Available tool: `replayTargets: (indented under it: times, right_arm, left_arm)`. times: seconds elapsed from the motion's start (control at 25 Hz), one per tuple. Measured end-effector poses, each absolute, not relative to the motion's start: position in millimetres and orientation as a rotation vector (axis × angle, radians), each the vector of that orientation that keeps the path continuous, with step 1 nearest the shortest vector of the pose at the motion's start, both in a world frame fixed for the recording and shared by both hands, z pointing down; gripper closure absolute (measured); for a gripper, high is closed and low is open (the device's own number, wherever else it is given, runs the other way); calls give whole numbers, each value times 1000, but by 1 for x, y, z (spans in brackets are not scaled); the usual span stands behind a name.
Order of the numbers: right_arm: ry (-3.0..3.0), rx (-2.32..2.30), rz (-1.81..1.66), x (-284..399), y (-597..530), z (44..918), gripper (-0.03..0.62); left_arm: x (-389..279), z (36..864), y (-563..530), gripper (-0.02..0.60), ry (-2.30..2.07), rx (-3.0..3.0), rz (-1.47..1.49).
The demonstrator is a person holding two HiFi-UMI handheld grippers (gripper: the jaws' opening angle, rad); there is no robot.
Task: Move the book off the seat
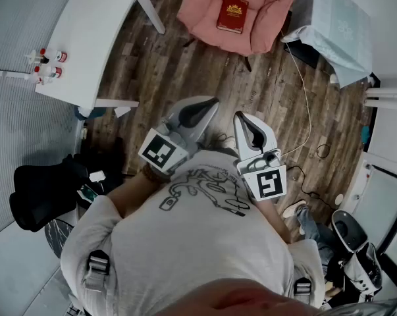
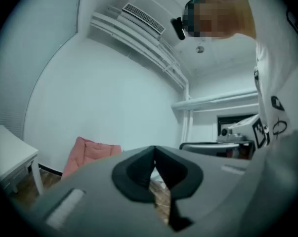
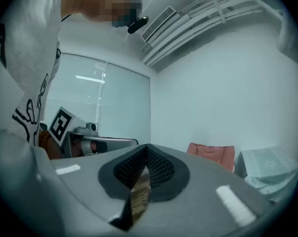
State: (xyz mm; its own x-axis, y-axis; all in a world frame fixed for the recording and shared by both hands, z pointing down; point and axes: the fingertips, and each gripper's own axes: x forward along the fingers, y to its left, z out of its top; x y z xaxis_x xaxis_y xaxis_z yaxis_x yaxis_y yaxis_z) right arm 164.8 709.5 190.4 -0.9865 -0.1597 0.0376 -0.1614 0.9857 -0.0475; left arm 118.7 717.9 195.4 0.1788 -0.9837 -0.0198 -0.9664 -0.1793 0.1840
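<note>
So far nothing is done: the red book [image 1: 232,14] lies flat on the pink seat [image 1: 201,15], far ahead. My left gripper [image 1: 211,103] and right gripper [image 1: 241,117] are both closed and empty, near my chest. Reach, grasp and removal all remain.

A red book [image 1: 232,14] with gold print is lying on the pink seat [image 1: 201,12]. A white table [image 1: 96,31] is standing beside the seat

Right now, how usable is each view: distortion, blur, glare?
Head view: sharp, evenly lit, edges bent by fisheye; book clear on the chair. Left gripper view: strong fisheye, dark corners, soft foreground. Right gripper view: same, plus lamp reflections in the window.
</note>
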Motion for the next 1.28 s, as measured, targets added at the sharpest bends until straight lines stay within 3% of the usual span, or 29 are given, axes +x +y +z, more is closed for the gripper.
replayTargets:
  times: [0.72,1.28]
  right_arm:
    - [-3060,221,68,86,723,213,588]
    - [-3089,240,125,32,556,214,588]
  left_arm:
    - [45,219,741,580,-1898,2253,-241]
    - [-10,227,575,580,-1893,2233,-182]
